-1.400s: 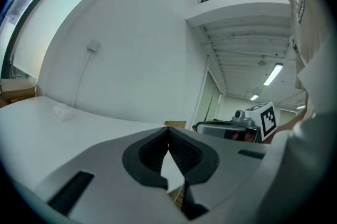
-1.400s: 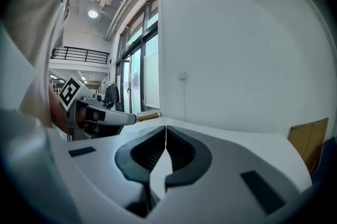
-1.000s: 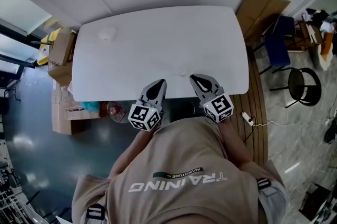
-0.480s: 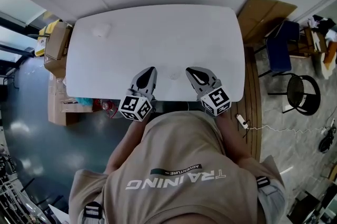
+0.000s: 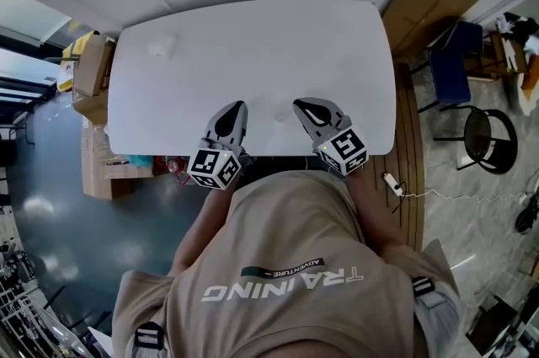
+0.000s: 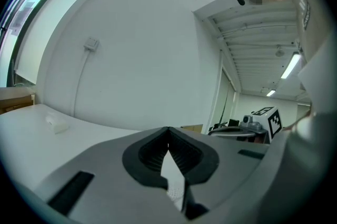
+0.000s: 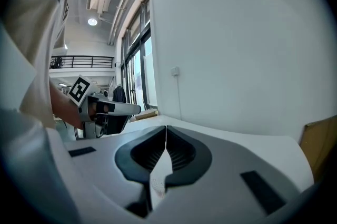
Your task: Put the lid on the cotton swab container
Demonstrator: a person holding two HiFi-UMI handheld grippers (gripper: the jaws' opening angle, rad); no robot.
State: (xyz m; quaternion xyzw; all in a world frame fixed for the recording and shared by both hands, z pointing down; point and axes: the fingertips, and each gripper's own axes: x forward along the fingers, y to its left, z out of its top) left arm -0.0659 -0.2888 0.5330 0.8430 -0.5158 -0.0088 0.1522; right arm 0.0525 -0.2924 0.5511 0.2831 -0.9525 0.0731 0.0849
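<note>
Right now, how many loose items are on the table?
1 for certain: a small whitish item near the white table's far-left corner. A faint spot between the left gripper and right gripper may be a second; too faint to tell.

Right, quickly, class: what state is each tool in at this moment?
Left tool: closed, holding nothing.
Right tool: closed, holding nothing.

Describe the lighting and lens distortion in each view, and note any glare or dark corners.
Head view: soft, even light; the white table shows almost no shadow, and its edges look bowed. Left gripper view: heavy fisheye, black corners, bright ceiling lights. Right gripper view: same fisheye and black corners; the windows glow pale at left.
</note>
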